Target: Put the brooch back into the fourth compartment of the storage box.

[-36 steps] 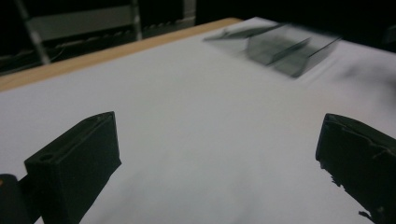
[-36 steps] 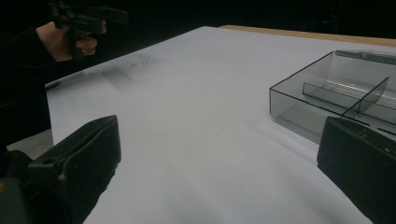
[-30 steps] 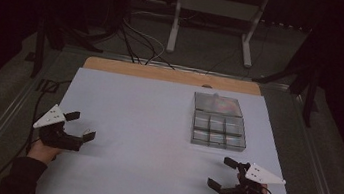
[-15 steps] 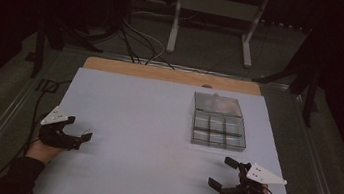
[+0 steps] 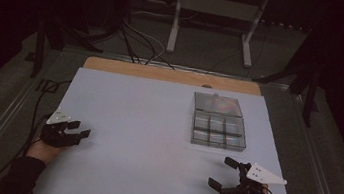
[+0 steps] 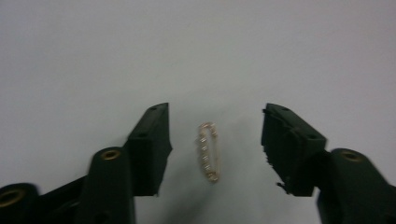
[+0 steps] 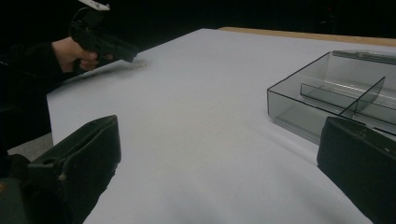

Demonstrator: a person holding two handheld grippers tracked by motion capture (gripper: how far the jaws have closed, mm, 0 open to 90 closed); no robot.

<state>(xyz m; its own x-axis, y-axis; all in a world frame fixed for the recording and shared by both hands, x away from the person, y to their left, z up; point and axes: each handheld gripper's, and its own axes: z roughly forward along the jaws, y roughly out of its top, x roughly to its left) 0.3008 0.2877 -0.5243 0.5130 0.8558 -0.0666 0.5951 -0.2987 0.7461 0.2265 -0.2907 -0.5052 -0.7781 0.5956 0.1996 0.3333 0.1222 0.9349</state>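
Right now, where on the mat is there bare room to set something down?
The wide middle of the white mat is bare, between the left tool and the clear divided box. The far-left stretch up to the wooden edge is bare too. Crowded: between the left tool's jaws, around a small gold chain piece, and between the box and the right tool.

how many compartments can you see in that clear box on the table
6 small compartments in the clear box, two rows of three at the half nearer the person; the open lid lies flat behind them. All six look empty, though the picture is dim.
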